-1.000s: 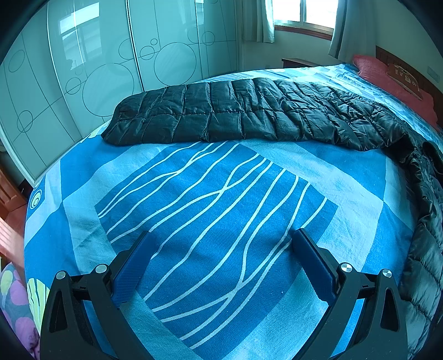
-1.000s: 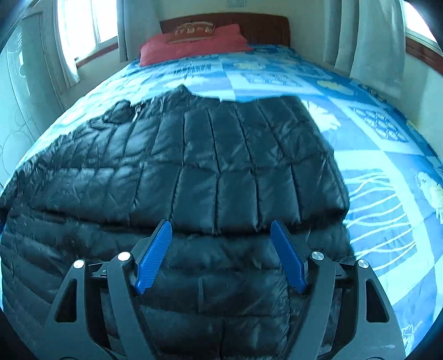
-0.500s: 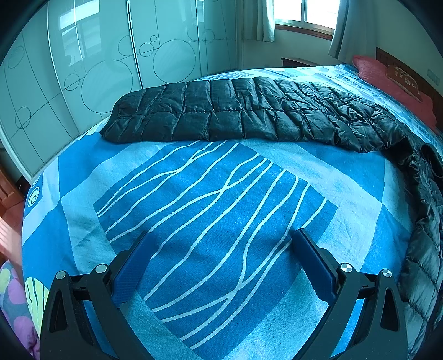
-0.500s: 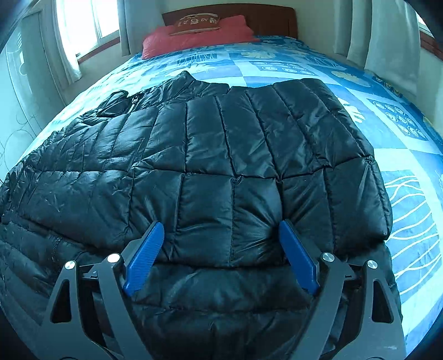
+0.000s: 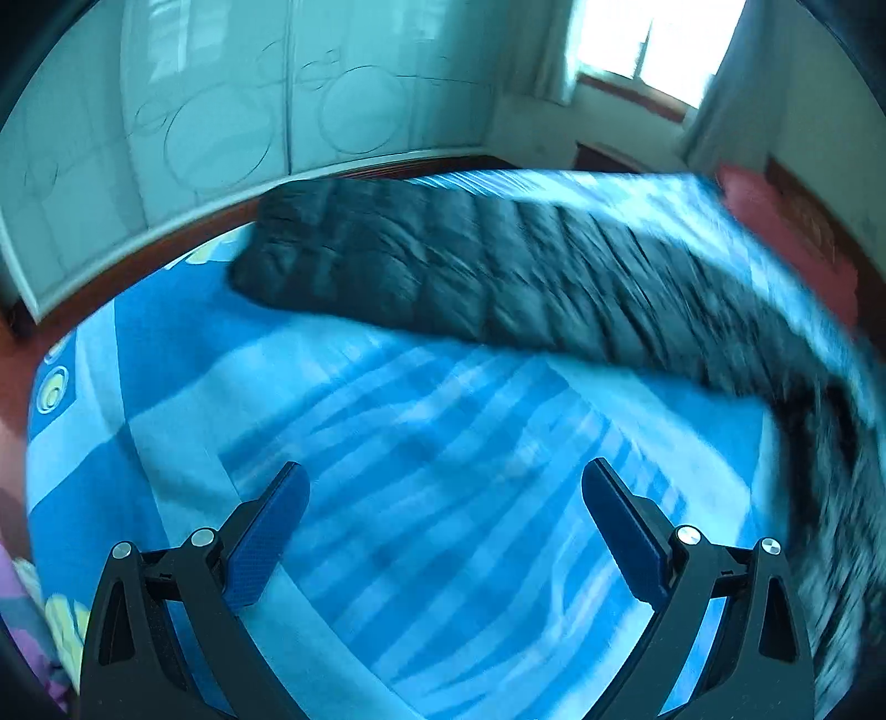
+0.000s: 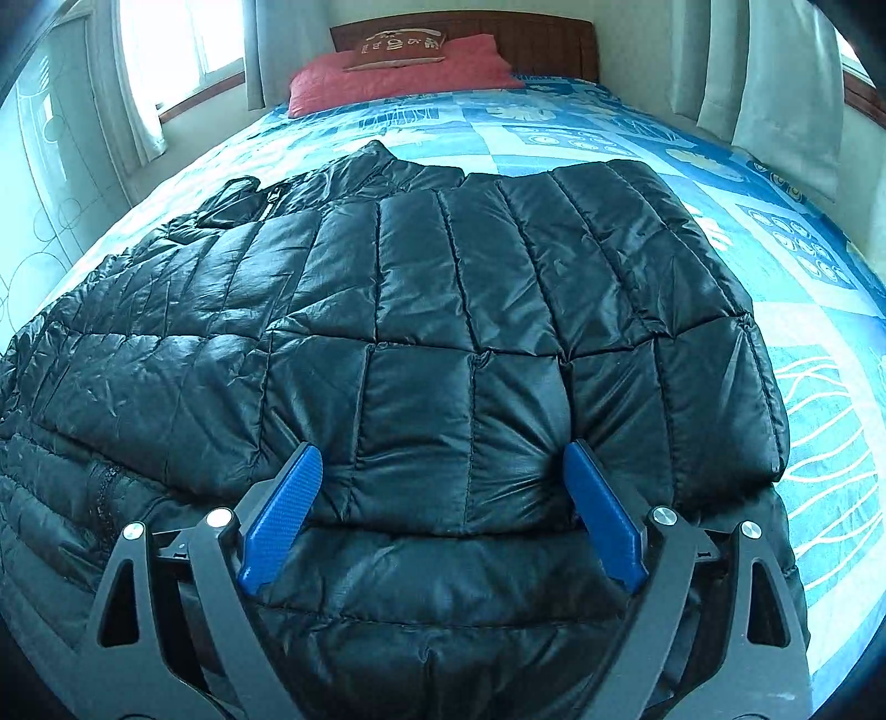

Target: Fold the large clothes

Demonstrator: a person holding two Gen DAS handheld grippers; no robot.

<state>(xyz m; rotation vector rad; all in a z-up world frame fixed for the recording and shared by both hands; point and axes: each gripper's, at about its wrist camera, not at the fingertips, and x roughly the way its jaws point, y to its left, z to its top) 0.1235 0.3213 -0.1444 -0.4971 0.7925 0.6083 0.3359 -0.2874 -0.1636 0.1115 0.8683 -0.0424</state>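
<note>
A black quilted down jacket (image 6: 443,310) lies spread on the bed, with one part folded over its body. My right gripper (image 6: 442,447) rests low on the near folded edge. Its jaws are opening, and a puffed ridge of jacket bulges between the blue fingers (image 6: 282,515) without being pinched. In the blurred left wrist view, the jacket's long sleeve (image 5: 443,277) stretches across the far side of the bed. My left gripper (image 5: 443,468) hovers open over the bare blue bed cover (image 5: 387,415), short of the sleeve, with nothing between its fingers.
A red pillow (image 6: 398,72) and wooden headboard (image 6: 526,39) mark the bed's far end. Pale wardrobe doors (image 5: 221,111) stand beyond the bed's left edge, with red floor below. Curtains (image 6: 786,83) hang at the right. Blue bed cover (image 6: 819,310) shows right of the jacket.
My right gripper sank onto the jacket's folded edge and its jaws widened. My left gripper swung sideways over the bed cover, blurring its view; more of the wardrobe and floor shows.
</note>
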